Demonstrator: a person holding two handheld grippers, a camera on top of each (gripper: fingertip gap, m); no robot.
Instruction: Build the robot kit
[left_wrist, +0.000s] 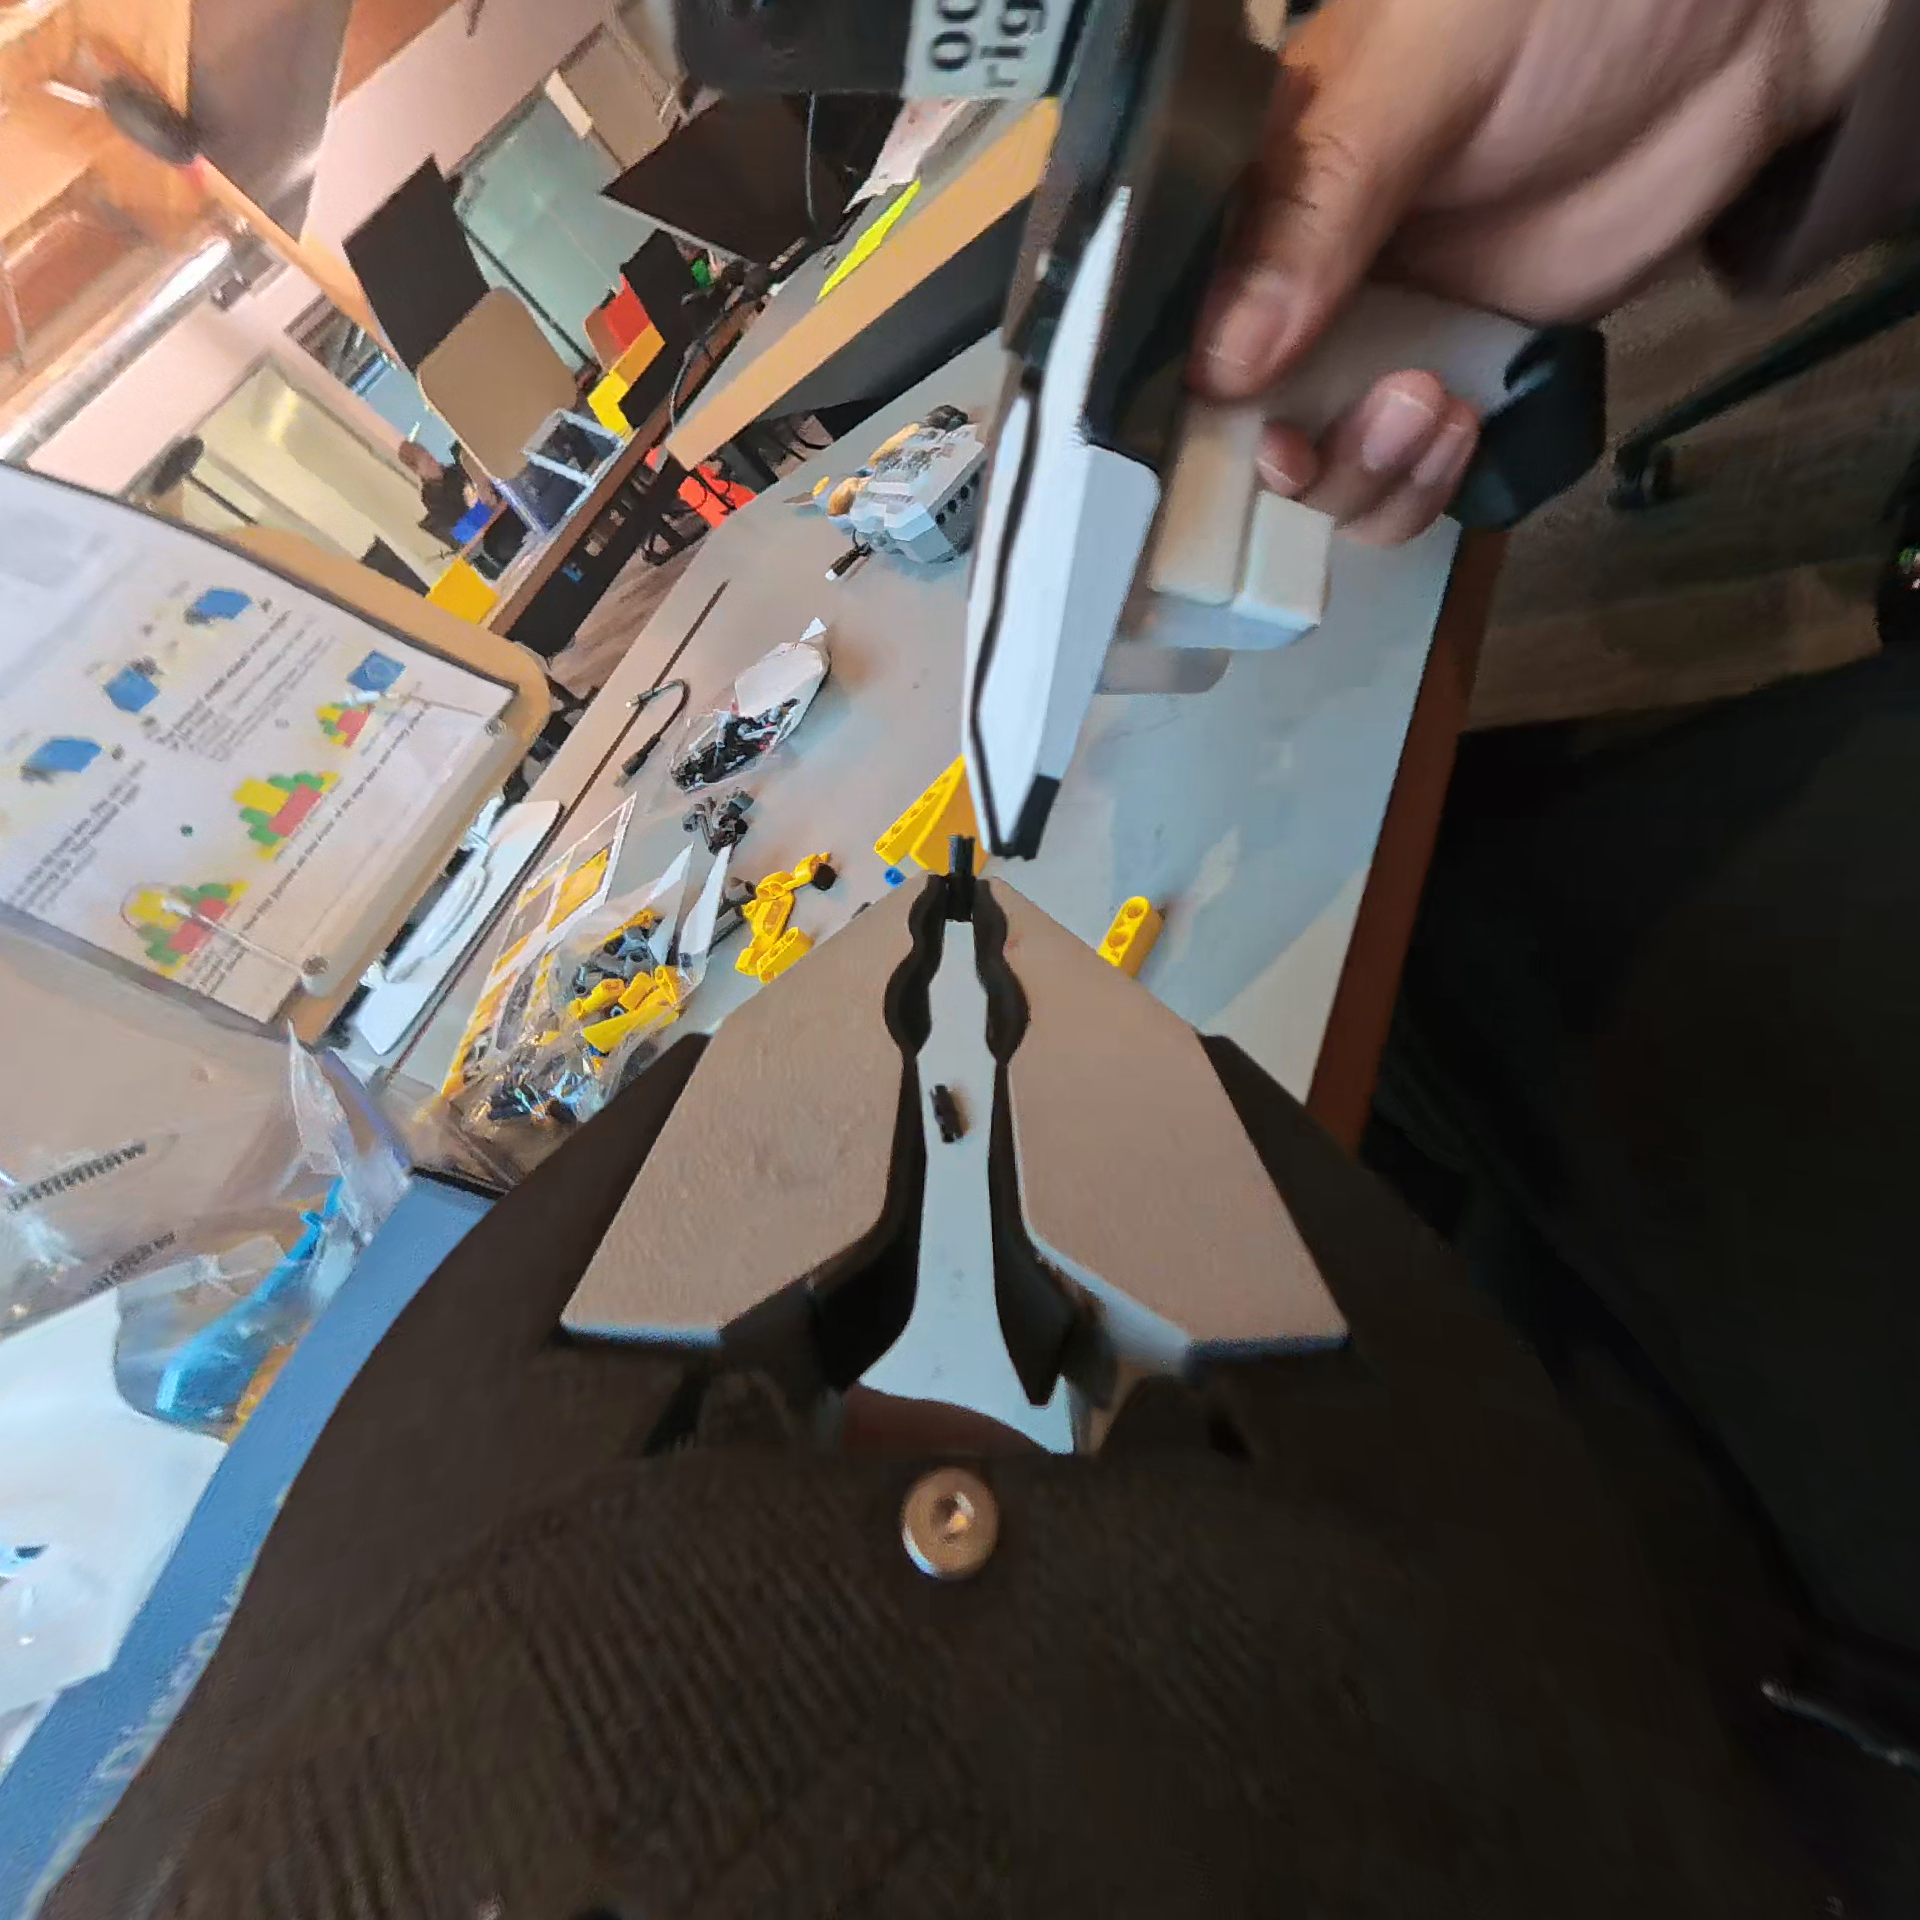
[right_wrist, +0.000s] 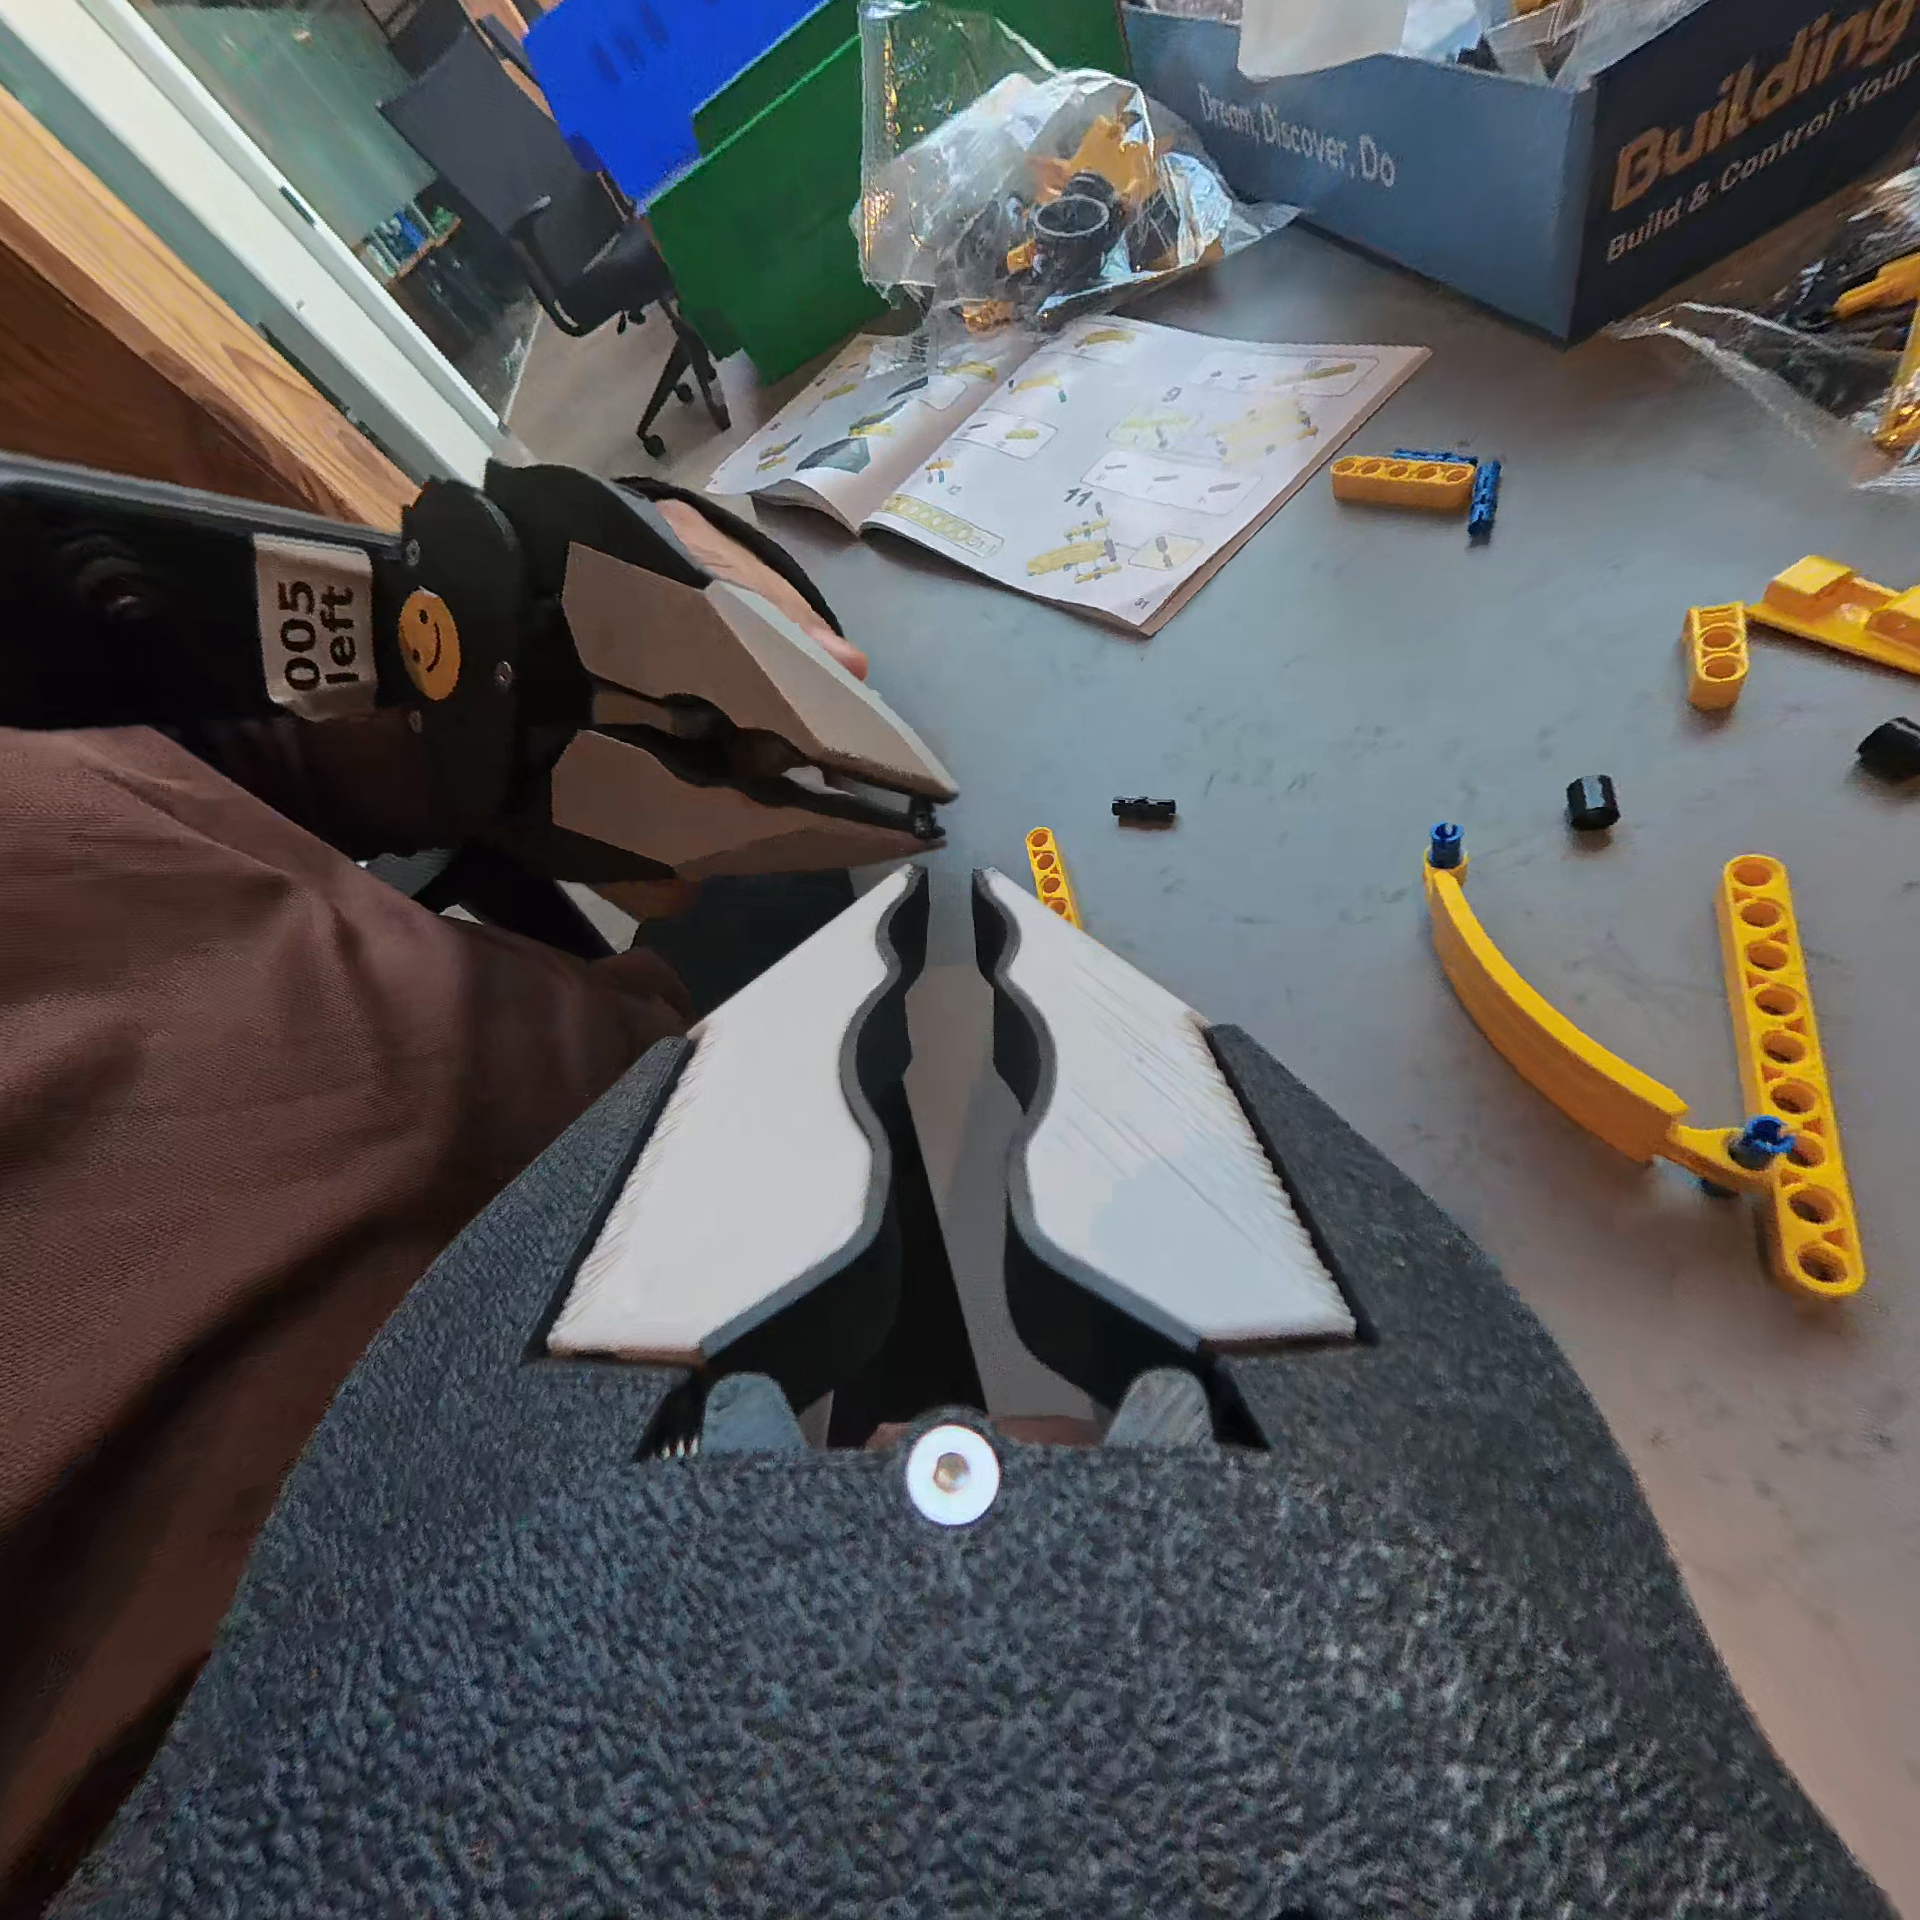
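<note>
My left gripper (left_wrist: 958, 896) is shut on a small black pin (left_wrist: 962, 858) that sticks out past its tips, held just above the grey table (left_wrist: 1226, 790). It also shows in the right wrist view (right_wrist: 928, 814), with the pin (right_wrist: 922, 824) at its tips. My right gripper (right_wrist: 949, 881) is open by a narrow gap and empty, its tips close below the left gripper's tips. In the left wrist view the right gripper (left_wrist: 1013, 831) comes down from above, held by a hand (left_wrist: 1382, 416). A second black pin (right_wrist: 1143, 808) lies on the table nearby.
A short yellow beam (right_wrist: 1051, 875) lies just past my right fingertips. A curved yellow piece (right_wrist: 1527, 1029) pinned to a long yellow beam (right_wrist: 1789, 1081) lies to the right. An open instruction booklet (right_wrist: 1091, 457), a parts bag (right_wrist: 1060, 187) and a blue box (right_wrist: 1455, 177) lie farther back. Less than 4 cm separates the two grippers' tips.
</note>
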